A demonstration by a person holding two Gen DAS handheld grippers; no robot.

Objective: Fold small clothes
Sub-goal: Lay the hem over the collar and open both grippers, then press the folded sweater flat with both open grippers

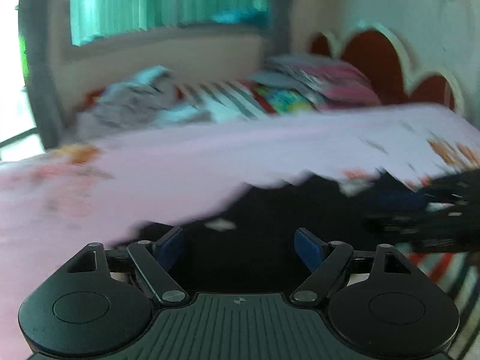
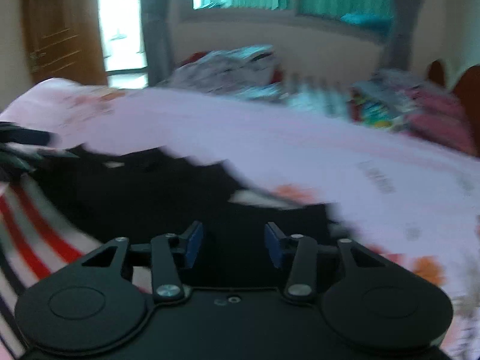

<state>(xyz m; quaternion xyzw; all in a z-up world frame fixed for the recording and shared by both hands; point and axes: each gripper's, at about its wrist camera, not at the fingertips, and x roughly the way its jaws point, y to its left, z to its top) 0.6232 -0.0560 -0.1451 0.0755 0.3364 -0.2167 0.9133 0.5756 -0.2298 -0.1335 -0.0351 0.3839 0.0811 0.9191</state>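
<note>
A black garment [image 1: 264, 207] lies on the pink flowered bed sheet [image 1: 150, 168], just ahead of my left gripper [image 1: 238, 247]. The left gripper is open and empty, its blue pads wide apart above the cloth. In the right wrist view the same black garment [image 2: 156, 189] lies in front of my right gripper [image 2: 234, 244], which is open and empty over it. The right gripper shows as a dark blurred shape at the right edge of the left wrist view [image 1: 435, 219]. Both views are motion-blurred.
A heap of loose clothes [image 1: 141, 102] and a stack of folded clothes [image 1: 315, 90] lie at the far side of the bed. A red-and-white headboard [image 1: 384, 63] stands at the right. A striped red, white and black cloth [image 2: 33, 228] lies at the near left.
</note>
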